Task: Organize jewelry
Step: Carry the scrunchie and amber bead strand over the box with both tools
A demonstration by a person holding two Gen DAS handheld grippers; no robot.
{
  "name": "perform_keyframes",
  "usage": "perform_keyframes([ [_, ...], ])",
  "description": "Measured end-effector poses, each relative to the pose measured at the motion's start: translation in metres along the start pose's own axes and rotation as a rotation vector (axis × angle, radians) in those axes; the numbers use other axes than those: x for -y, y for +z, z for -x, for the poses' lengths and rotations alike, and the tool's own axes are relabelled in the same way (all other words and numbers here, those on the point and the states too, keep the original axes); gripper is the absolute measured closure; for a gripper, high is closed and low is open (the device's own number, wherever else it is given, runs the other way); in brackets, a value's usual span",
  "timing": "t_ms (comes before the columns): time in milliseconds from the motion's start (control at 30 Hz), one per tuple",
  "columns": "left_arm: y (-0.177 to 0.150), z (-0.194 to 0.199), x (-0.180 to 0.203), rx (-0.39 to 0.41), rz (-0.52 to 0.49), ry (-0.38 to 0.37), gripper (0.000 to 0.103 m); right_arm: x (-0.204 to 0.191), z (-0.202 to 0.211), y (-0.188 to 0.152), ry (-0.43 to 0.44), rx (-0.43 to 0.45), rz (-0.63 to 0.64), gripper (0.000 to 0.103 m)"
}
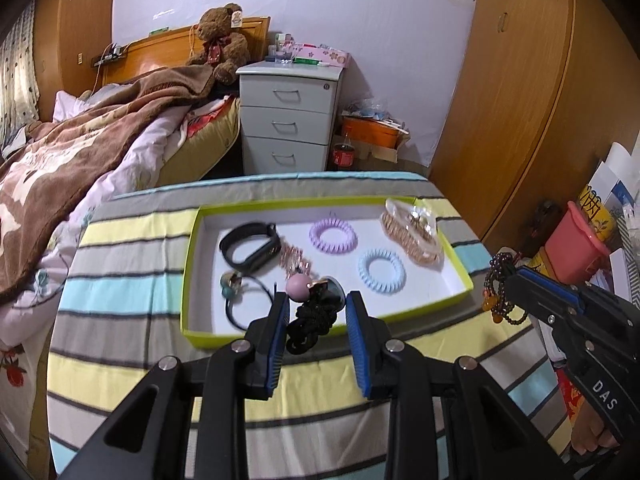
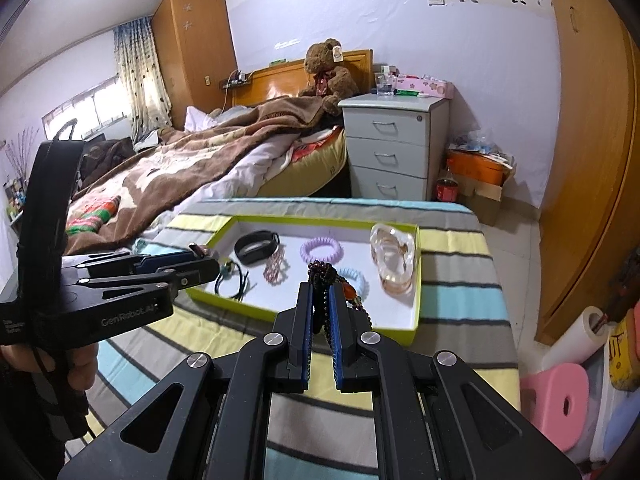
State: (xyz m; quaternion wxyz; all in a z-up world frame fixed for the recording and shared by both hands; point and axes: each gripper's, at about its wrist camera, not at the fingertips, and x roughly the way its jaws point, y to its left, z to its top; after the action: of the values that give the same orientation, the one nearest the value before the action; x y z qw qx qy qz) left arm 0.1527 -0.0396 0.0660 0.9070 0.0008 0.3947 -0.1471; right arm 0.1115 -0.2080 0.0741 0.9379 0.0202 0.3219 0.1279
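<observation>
A green-rimmed white tray lies on the striped cloth. It holds a black wrist band, a purple coil tie, a blue coil tie, a pink bead bracelet, a black hair tie with a teal charm and a clear glass dish. My left gripper hangs over the tray's near wall, shut on a black cord bundle with a pink bead and a dark round pendant. My right gripper is shut on a dark bead strand with an orange bead, right of the tray in the left wrist view.
The striped cloth covers a small table. A bed with a brown blanket lies to the left, and a white drawer unit stands behind. A wooden wardrobe fills the right, with a pink stool on the floor.
</observation>
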Motion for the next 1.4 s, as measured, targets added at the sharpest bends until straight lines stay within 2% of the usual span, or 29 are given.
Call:
perform_keyframes([
  [367, 0.038, -0.034, 0.007, 0.000, -0.015, -0.040, 0.073, 0.017, -0.023, 0.016, -0.026, -0.001, -0.011, 0.095],
  [533, 0.045, -0.055, 0.009, -0.023, -0.011, -0.068, 0.073, 0.026, -0.044, 0.015, -0.047, -0.047, 0.003, 0.095],
  [867, 0.039, -0.099, 0.011, -0.098, -0.020, -0.064, 0.073, 0.029, -0.085, 0.003, -0.064, -0.136, 0.045, 0.095],
  [1400, 0.038, -0.120, 0.006, -0.132, -0.027, -0.042, 0.072, 0.023, -0.114, -0.005, -0.010, -0.221, 0.053, 0.095],
])
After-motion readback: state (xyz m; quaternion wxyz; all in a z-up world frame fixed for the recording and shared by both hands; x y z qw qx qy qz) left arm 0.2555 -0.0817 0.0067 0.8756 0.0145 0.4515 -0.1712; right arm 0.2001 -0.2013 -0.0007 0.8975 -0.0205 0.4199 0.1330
